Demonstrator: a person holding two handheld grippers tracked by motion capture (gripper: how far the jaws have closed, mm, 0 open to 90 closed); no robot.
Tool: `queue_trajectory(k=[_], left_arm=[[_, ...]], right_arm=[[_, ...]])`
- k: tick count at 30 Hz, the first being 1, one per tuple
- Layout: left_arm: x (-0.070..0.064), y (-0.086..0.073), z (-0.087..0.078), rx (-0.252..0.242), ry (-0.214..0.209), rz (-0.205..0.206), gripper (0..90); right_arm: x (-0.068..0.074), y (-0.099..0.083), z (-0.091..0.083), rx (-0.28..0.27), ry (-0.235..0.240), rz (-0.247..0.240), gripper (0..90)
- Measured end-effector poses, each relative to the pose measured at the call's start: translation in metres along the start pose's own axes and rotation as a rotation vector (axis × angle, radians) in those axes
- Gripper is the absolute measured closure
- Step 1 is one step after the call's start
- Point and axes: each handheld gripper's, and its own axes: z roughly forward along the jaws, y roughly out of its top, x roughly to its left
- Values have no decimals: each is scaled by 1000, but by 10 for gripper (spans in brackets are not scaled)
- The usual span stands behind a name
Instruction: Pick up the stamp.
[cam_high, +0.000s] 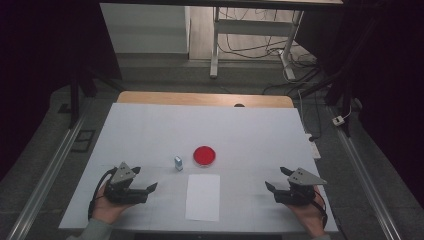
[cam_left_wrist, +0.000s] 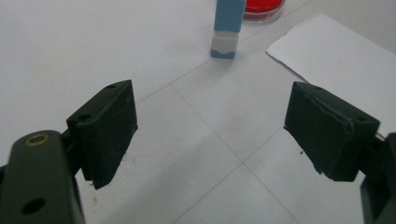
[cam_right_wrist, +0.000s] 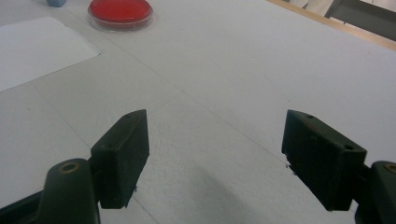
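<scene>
**Nothing picked up yet: both tools wide apart and empty**

From what I can see, the work has not started. The small upright blue-and-white stick-shaped container (cam_high: 178, 163) stands on the white desk (cam_high: 150, 130), just left of the shallow round clear dish with red contents (cam_high: 204, 155), the two near each other but apart. The blank white rectangular sheet of paper (cam_high: 203, 197) lies flat in front of them, closer to me, untouched. I judge that everything remains to be done: reaching in, gripping and moving these things.

My left tool (cam_high: 145, 188) rests low near the desk's front-left, jaws spread wide with nothing between them. In the left gripper view, only bare desk shows between its two black pads (cam_left_wrist: 109, 128), and the blue-and-white container (cam_left_wrist: 227, 27) stands ahead of them, well apart, with a corner of the paper (cam_left_wrist: 336, 65) off to one side.

My right tool (cam_high: 276, 184) sits at the front-right, likewise fully apart and holding nothing. In the right gripper view, the red dish (cam_right_wrist: 121, 11) lies far ahead of its jaws.
</scene>
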Motion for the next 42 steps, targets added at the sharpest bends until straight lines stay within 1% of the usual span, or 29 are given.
queue_trajectory(k=[15,24,27,28,31,36,42], left_arm=[[-4,13,6,-1,-17,21,176],[-6,22,11,-4,-36,20,180],[-6,25,14,-5,-39,19,181],[-6,26,16,-5,-42,19,181],[-6,29,19,2,-45,26,182],[-6,38,25,4,-58,31,183],[-9,45,35,17,-63,50,186]], right_arm=[[1,0,1,2,2,0,232],[1,1,1,7,-1,1,234],[2,1,2,7,-5,0,234],[2,1,3,5,2,1,234],[2,1,4,7,3,-1,234],[3,2,3,9,2,-3,235],[4,2,3,8,-1,0,235]])
